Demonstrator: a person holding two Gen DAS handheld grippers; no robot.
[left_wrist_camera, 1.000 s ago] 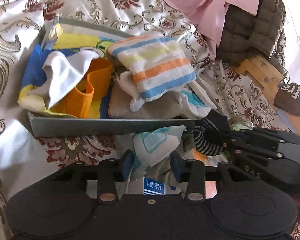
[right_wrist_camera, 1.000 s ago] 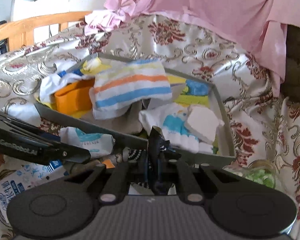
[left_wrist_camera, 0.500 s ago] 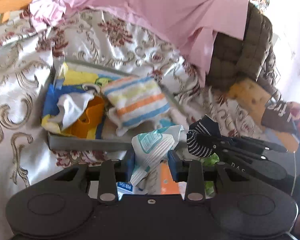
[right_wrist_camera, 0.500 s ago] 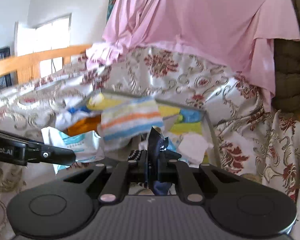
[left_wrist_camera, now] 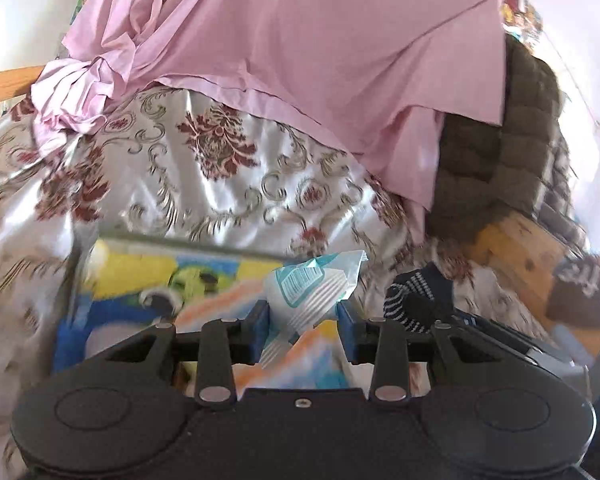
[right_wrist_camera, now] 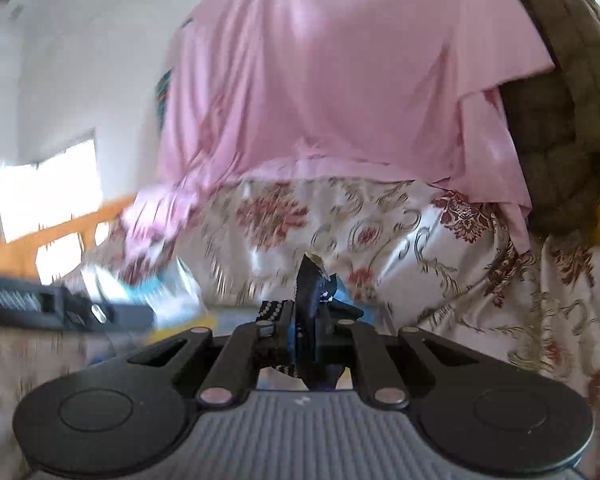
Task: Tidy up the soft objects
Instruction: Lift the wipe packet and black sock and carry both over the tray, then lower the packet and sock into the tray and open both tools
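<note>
My left gripper (left_wrist_camera: pixel 303 318) is shut on a white and teal tissue packet (left_wrist_camera: pixel 312 290), which sticks up between the blue pads. It hangs above a grey box (left_wrist_camera: pixel 188 241) of soft things: a yellow cartoon cloth (left_wrist_camera: pixel 156 270) and a blurred orange and blue striped towel (left_wrist_camera: pixel 220 300). My right gripper (right_wrist_camera: pixel 306 340) is shut on a dark navy sock (right_wrist_camera: pixel 312 300) with a white-striped part. In the left wrist view this sock (left_wrist_camera: pixel 414 300) hangs just right of the packet. In the right wrist view the left gripper (right_wrist_camera: pixel 100 314) and its packet (right_wrist_camera: pixel 168 292) appear blurred at the left.
A floral satin bedcover (left_wrist_camera: pixel 220 184) lies under the box. A pink sheet (left_wrist_camera: pixel 300 48) hangs behind it, with an olive quilted jacket (left_wrist_camera: pixel 500 160) to the right. A wooden bed frame (right_wrist_camera: pixel 60 232) and a bright window (right_wrist_camera: pixel 44 188) are at the left.
Both grippers have risen with their loads and tilted up, so the box has sunk low in both views. The pink sheet now fills the upper half.
</note>
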